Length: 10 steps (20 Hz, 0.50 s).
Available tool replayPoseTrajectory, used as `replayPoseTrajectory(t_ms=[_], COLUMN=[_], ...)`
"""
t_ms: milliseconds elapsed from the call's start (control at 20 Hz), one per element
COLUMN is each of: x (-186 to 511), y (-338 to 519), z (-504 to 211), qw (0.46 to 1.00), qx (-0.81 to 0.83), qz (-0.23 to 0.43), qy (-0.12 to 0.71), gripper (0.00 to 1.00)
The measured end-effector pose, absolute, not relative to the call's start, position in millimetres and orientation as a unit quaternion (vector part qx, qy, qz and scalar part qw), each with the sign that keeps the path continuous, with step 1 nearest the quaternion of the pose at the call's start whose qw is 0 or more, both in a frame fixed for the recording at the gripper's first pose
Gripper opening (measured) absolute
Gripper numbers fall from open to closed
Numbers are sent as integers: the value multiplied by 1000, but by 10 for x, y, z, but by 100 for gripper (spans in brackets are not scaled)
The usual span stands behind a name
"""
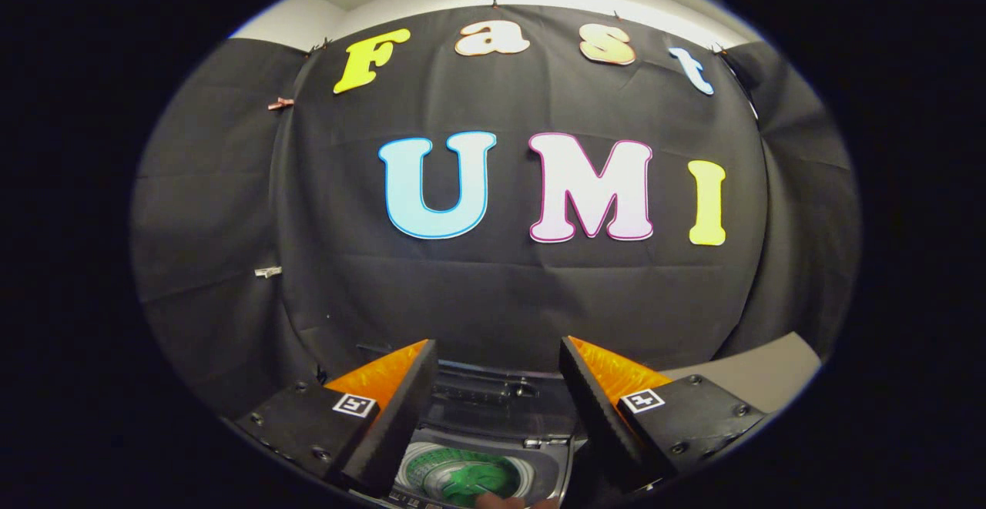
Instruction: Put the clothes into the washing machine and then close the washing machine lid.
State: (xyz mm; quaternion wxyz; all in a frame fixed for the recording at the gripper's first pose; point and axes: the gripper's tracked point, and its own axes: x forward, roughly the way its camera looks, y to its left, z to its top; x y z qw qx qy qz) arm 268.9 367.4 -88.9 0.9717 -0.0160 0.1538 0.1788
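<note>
The gripper (498, 355) is wide open and empty; the washing machine drum (462, 478) lies below, between its fingers.

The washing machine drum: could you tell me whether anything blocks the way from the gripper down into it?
Nothing visible does. The gripper hangs with its fingers open and empty, and the washing machine drum lies uncovered between and below them. A brownish item at the drum's near edge is too cut off to identify.

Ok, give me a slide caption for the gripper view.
Open gripper with nothing between its fingers, above the open washing machine, green drum below.
</note>
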Motion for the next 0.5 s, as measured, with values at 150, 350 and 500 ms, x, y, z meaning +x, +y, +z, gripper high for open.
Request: replayPoseTrajectory(t_ms=[150, 350, 500], x=[3031, 3412, 3641], y=[3724, 3793, 3785], z=[-918, -1173, -1319], qw=[971, 963, 963], qx=[-14, -7, -2], qz=[162, 157, 150], qy=[175, 217, 225], gripper=[99, 99, 99])
